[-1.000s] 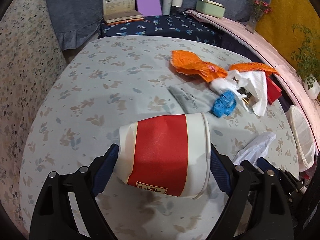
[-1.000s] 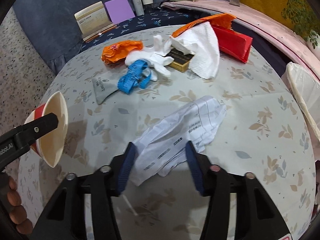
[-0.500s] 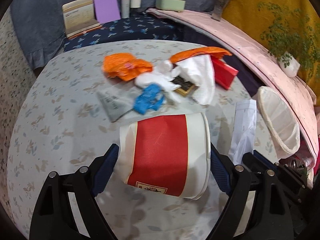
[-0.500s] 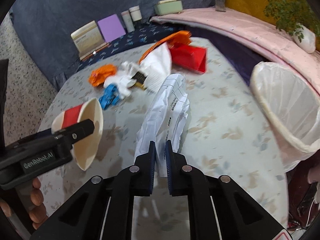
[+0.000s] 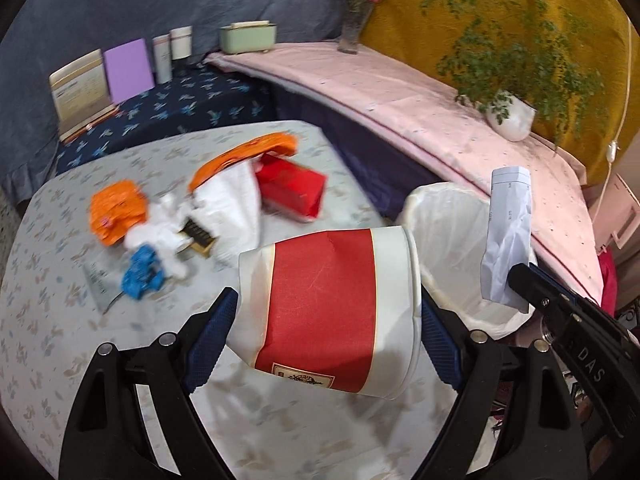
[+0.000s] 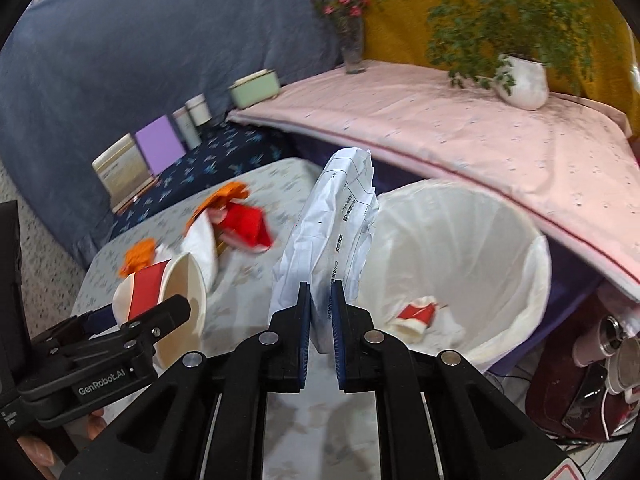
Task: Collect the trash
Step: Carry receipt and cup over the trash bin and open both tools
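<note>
- The round table [image 5: 48, 320] under a pale leaf-print cloth carries what is left to collect; it is judged that most of the job remains.
- The white-lined waste bin [image 6: 520, 248] stands just off the table's right edge, below the pink-covered ledge [image 6: 460, 128]. One crushed red-and-white cup [image 6: 416, 314] and some white scraps already lie in it.
- The red-and-white paper cup [image 5: 328, 308] lies on its side between the pads of the left gripper [image 5: 326, 334], which stands wide and clamps it by base and rim, above the table's right edge and near the bin.
- The crumpled white printed paper [image 6: 340, 224] stands up from the right gripper [image 6: 320, 316], jaws pinched narrow on its lower end, over the gap between the table's edge and the bin's near rim.
- Toward the table's far edge a pile waits: a red carton [image 5: 292, 188], orange wrappers [image 5: 116, 212], white tissue [image 5: 236, 200], a blue crumpled scrap [image 5: 140, 272].
</note>
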